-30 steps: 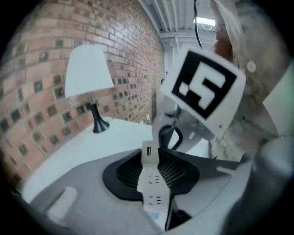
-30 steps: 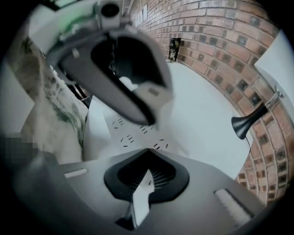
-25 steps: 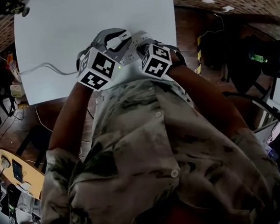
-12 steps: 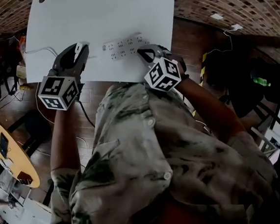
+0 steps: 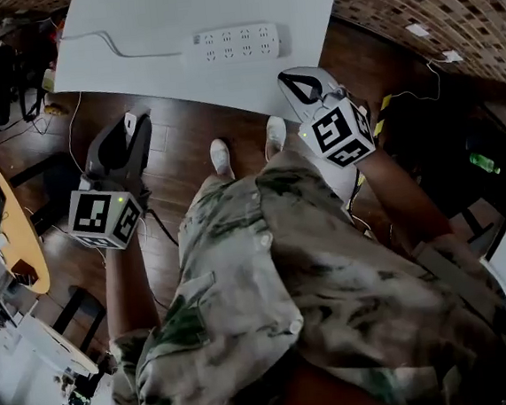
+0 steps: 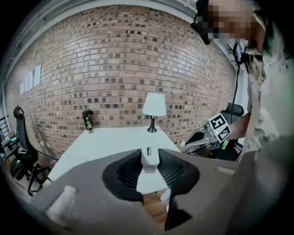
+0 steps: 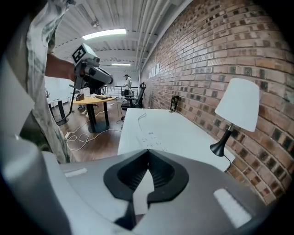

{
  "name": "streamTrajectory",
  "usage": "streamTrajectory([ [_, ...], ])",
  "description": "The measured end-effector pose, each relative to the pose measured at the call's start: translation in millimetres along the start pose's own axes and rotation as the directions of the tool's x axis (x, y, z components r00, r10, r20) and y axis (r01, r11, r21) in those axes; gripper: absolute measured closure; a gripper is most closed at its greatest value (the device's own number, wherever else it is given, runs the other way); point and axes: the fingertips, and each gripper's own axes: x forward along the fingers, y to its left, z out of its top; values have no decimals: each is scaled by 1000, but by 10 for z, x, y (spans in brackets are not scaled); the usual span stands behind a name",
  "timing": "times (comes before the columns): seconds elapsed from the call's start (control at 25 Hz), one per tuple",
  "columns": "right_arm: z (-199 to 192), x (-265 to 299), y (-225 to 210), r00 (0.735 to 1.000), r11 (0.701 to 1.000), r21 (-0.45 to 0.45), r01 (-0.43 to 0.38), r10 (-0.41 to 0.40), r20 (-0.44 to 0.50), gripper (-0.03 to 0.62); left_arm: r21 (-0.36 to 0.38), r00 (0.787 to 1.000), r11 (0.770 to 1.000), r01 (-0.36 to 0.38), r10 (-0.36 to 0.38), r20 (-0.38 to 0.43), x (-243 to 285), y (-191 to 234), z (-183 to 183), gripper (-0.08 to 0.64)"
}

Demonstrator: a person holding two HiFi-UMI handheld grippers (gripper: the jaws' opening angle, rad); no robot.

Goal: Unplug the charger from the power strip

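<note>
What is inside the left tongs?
A white charger, pinched between the left tongs. Its top end, with a little slot, shows. The dark pads cover its sides, and its prongs cannot be seen.

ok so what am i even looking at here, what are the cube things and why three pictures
There is no robot here. A person holds a two-jaw gripper in each hand, and the patterned cubes are parts of those grippers. The head view comes from a camera on the person's head, looking down past their shirt. The other two come from cameras riding on each gripper, looking along its jaws. On the white table lies a power strip with nothing visibly plugged in. The left gripper is clamped on a small white charger, held off the table above the wooden floor. The right gripper is shut and empty.
</note>
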Motion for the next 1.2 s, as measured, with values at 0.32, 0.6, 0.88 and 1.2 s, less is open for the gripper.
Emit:
streamTrajectory([
  [0.32,-33,-381,904,1000,1000,14,-9,9,9,589,24,996,999,29,-31,84,-799,-401,-374,453],
  [0.6,321,-767,1957,991,994,-2,106,-105,84,551,31,969,988,154,-157,190,-1934,-812,-990,453],
  [0.88,494,-1480,3320,976,981,68,179,-186,111,535,73,940,962,264,-273,206,-2861,-1263,-1516,453],
  [1.2,326,-2368,4009,955,969,79,234,-245,168,532,136,919,947,292,-317,234,-3332,-1934,-1687,453],
])
